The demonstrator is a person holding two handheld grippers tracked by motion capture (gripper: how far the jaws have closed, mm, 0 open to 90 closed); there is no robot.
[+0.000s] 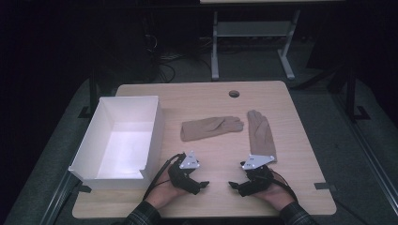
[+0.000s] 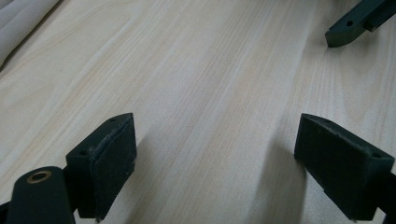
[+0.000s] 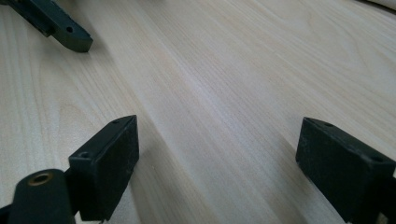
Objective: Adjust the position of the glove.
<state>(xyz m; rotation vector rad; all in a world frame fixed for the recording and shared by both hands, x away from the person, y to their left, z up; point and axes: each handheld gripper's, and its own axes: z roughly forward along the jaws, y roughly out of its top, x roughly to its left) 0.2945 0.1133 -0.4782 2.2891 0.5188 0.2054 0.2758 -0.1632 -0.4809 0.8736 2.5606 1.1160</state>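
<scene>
Two tan gloves lie on the wooden table (image 1: 305, 154). One glove (image 1: 211, 127) lies crosswise in the middle; the other glove (image 1: 261, 136) lies lengthwise to its right, its cuff close to my right gripper. An open white box (image 1: 121, 140) stands at the left. My left gripper (image 1: 201, 185) rests near the front edge, open, with bare wood between its jaws (image 2: 215, 154). My right gripper (image 1: 234, 185) faces it, also open over bare wood (image 3: 217, 154). Each gripper view shows one jaw of the other gripper farther off.
A round cable hole (image 1: 233, 93) sits near the table's far edge. A pale edge of the glove or the box (image 2: 18, 23) shows at the top left of the left gripper view. Beyond the table stand a desk frame (image 1: 253, 42) and dark floor.
</scene>
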